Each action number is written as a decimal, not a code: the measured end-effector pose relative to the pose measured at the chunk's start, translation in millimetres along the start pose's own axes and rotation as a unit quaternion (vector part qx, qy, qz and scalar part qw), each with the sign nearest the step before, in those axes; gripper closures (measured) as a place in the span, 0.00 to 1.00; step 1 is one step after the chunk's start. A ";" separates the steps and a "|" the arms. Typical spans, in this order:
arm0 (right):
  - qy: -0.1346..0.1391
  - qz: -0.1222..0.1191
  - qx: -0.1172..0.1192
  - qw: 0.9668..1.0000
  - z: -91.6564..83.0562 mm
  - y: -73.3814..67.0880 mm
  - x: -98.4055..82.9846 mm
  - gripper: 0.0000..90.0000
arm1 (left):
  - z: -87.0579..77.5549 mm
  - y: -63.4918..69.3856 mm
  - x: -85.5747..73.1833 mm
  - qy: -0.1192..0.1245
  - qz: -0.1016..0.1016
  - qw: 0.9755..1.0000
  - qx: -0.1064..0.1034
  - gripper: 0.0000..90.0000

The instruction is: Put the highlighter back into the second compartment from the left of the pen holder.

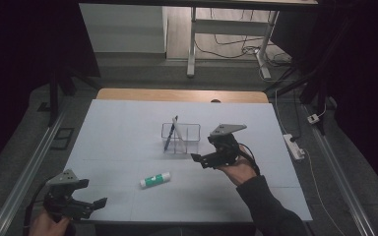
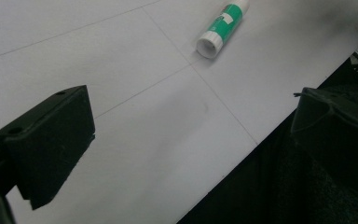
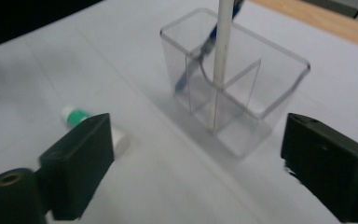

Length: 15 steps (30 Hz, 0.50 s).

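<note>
**Pens in the clear holder, glue stick lying loose on the white sheet**

A clear plastic holder (image 1: 180, 138) stands upright near the middle of the white sheet (image 1: 118, 128) that covers the table. It is split into compartments by clear walls. A blue pen (image 1: 170, 133) leans in it, tip down, its top tilted away from the holder's left end, and a white pen (image 3: 221, 56) stands beside it; in the right gripper view the white pen stands against the middle divider, while the blue one sits in the compartment behind it.

The right gripper (image 1: 200, 159) hovers just to the right of the holder, close to its near corner and not touching it. Its jaws are spread wide with nothing between them; from its own view the holder stands ahead of the gap, apart from both pads.

A green and white glue stick (image 1: 155, 180) lies on its side in front of the holder, a little to the left, on the bare sheet. Nothing touches it.

The left gripper (image 1: 97, 203) sits well to the left of the holder, at the near edge of the sheet. Its jaws are also spread and empty, and they point towards the glue stick, which lies well ahead of them.
</note>
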State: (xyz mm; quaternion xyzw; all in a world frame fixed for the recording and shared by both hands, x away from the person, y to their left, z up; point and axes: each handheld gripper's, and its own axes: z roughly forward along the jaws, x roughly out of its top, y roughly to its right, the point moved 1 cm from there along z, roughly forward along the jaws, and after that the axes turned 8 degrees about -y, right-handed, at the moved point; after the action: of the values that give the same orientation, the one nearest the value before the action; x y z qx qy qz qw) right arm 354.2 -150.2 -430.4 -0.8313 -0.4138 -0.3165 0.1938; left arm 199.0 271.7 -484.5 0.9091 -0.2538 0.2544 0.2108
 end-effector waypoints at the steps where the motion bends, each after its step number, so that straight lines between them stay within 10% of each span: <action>1: -0.002 -0.001 -0.001 1.000 -4.5 -0.6 -5.7 0.08 | 0.0 0.1 0.0 0.000 0.000 1.000 0.000 0.00; 15: 0.008 0.069 -0.053 0.996 -71.2 5.4 -96.8 0.00 | -0.9 -0.4 -0.2 0.004 0.000 1.000 -0.004 0.00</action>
State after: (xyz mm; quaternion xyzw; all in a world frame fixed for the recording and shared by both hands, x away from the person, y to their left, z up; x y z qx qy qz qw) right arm 288.3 -249.7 -445.6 -0.8646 -0.3362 -0.3305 0.1741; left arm 198.8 272.6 -484.1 0.9073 -0.2537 0.2573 0.2152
